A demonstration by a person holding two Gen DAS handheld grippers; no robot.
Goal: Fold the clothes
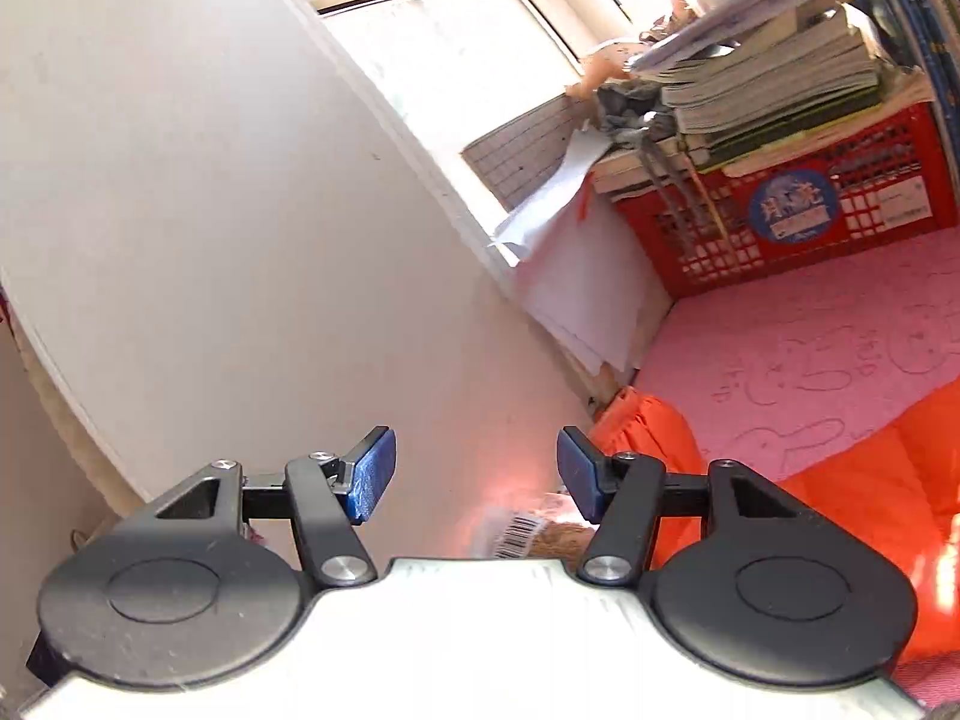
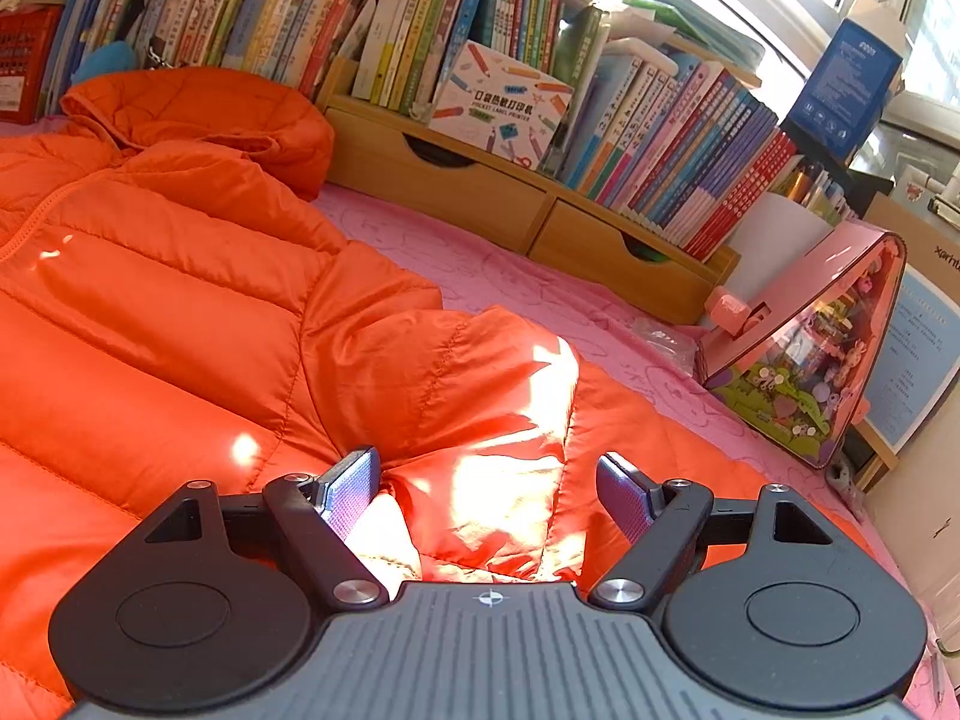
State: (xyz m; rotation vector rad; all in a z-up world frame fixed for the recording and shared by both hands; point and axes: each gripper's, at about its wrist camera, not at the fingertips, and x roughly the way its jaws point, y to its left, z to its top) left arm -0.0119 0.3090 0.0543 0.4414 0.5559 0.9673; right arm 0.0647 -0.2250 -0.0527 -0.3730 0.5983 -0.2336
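Observation:
An orange puffer jacket (image 2: 180, 300) lies spread on a pink patterned cloth (image 2: 510, 264), with its hood (image 2: 204, 114) at the far left. My right gripper (image 2: 489, 480) hovers low over the jacket's crumpled near edge. Its jaws stand wide open with fabric lying below and between them, and the pads are not pressing on it. My left gripper (image 1: 474, 462) is open and tilted, facing a white wall with nothing between its blue pads. In the left wrist view, part of the jacket (image 1: 870, 480) shows at the lower right.
A red crate (image 1: 780, 222) under a pile of books (image 1: 768, 78) stands at the cloth's far end by a window. A wooden drawer shelf (image 2: 456, 192) full of books lines the back. A pink triangular toy box (image 2: 810, 360) lies at the right. A barcoded packet (image 1: 516, 534) sits below the left gripper.

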